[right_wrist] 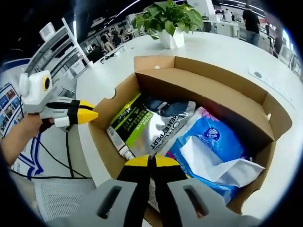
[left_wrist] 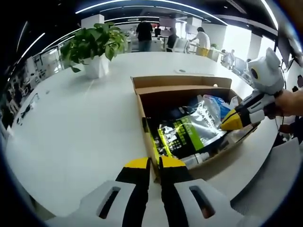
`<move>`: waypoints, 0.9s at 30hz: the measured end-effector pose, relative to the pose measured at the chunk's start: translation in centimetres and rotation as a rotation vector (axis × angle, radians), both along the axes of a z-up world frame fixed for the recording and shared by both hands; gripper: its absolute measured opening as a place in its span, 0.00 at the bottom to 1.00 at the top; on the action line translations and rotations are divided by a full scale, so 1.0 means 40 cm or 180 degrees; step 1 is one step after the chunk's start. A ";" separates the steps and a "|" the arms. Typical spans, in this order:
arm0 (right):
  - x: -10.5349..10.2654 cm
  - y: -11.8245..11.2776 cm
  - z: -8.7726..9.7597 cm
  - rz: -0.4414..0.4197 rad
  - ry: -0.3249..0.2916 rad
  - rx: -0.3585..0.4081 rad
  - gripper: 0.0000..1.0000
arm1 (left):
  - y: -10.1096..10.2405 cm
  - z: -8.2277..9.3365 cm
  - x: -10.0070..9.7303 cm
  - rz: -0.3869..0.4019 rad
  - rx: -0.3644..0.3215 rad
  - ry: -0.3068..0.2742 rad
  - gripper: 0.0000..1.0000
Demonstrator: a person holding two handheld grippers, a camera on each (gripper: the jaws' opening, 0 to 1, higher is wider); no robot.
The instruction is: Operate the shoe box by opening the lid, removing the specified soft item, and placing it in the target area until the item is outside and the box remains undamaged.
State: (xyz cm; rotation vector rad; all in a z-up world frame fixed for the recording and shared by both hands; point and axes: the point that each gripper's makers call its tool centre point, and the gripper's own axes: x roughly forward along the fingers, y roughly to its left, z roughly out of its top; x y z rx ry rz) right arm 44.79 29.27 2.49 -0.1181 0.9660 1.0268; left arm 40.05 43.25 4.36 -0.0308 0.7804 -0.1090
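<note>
The brown cardboard shoe box point(left_wrist: 142, 106) lies open on the white table, its lid flap point(left_wrist: 180, 81) folded back on the far side. Inside are a silver, green and black foil packet point(left_wrist: 189, 135) point(right_wrist: 142, 124) and a soft blue tissue pack point(right_wrist: 210, 137) point(left_wrist: 218, 103) with white paper point(right_wrist: 213, 161) on it. My left gripper point(left_wrist: 155, 163) is shut, empty, its tips at the box's near wall. My right gripper point(right_wrist: 151, 161) is shut, empty, low over the box's near rim. From the right, the right gripper point(left_wrist: 230, 121) reaches over the packet. The left gripper point(right_wrist: 87, 115) points at the box's left wall.
A potted green plant point(left_wrist: 94, 47) point(right_wrist: 165, 19) in a white pot stands on the table point(left_wrist: 71, 132) beyond the box. People and desks fill the far office. A hand point(left_wrist: 289, 101) holds the right gripper. Cables point(right_wrist: 57, 161) run over the floor beside the table edge.
</note>
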 end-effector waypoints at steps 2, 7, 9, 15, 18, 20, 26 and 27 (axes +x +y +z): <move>-0.002 -0.003 0.006 -0.0044 0.0026 0.0037 0.00 | 0.000 0.000 0.000 -0.0004 0.0005 0.0009 0.05; -0.006 -0.018 0.017 -0.0092 -0.0004 0.0077 0.00 | 0.001 -0.001 0.000 -0.0012 0.0020 0.0020 0.05; -0.007 -0.023 0.024 -0.0117 -0.0012 0.0095 0.00 | 0.001 -0.001 0.000 -0.0019 0.0034 0.0025 0.05; -0.004 -0.039 0.045 -0.0155 -0.0092 0.0137 0.00 | 0.000 -0.001 0.000 -0.0033 0.0057 0.0041 0.05; 0.000 -0.055 0.056 -0.0227 -0.0092 0.0173 0.00 | -0.001 -0.001 -0.001 -0.0046 0.0063 0.0054 0.05; 0.001 -0.062 0.060 -0.0241 -0.0100 0.0185 0.00 | -0.001 -0.001 -0.001 -0.0041 0.0045 0.0061 0.05; 0.010 -0.104 0.071 -0.0353 -0.0119 0.0220 0.00 | -0.001 -0.001 0.000 -0.0031 0.0034 0.0063 0.05; 0.011 -0.111 0.073 -0.0382 -0.0111 0.0234 0.00 | -0.002 -0.001 0.000 -0.0031 0.0035 0.0068 0.05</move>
